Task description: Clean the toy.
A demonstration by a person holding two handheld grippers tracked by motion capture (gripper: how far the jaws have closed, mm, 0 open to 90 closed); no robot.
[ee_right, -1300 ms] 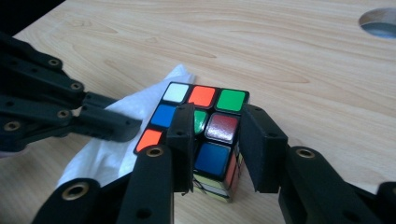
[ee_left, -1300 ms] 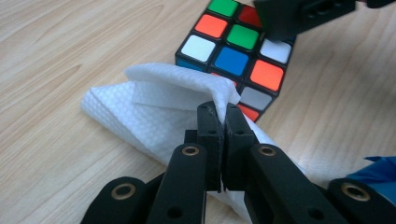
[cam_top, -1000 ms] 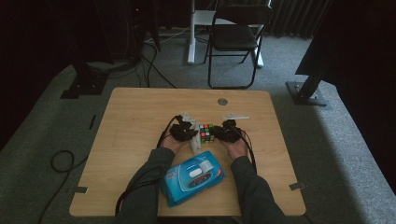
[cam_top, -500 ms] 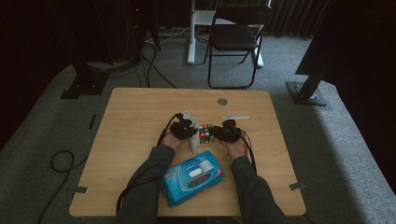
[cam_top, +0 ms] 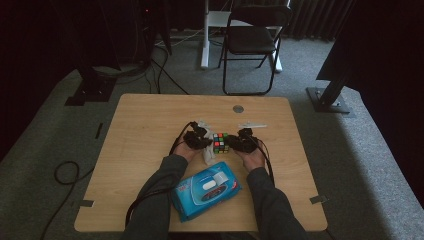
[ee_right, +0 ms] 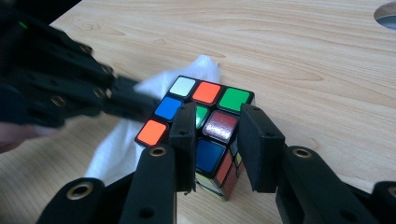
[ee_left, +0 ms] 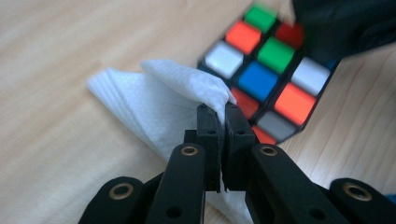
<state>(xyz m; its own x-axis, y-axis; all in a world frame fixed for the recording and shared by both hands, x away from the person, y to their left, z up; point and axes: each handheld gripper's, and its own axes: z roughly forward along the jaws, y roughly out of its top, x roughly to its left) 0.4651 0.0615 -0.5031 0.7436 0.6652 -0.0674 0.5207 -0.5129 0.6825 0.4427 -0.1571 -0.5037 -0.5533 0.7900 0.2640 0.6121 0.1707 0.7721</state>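
A scrambled Rubik's cube (cam_top: 220,142) stands in the middle of the wooden table (cam_top: 150,125), between my two grippers. My left gripper (cam_top: 199,140) is at the cube's left side, shut on a folded white tissue (ee_left: 154,102) that lies against the cube (ee_left: 271,79); its own view shows the jaws (ee_left: 218,109) pinched together on the tissue's corner. My right gripper (cam_top: 242,142) is at the cube's right side. In its own view the right gripper (ee_right: 219,126) has its jaws closed on the near corner of the cube (ee_right: 205,92), with the tissue (ee_right: 121,144) behind.
A blue pack of wipes (cam_top: 206,189) lies near the front edge between the person's forearms. A round cable hole (cam_top: 238,108) sits at the back of the table. A folding chair (cam_top: 250,45) stands beyond the table.
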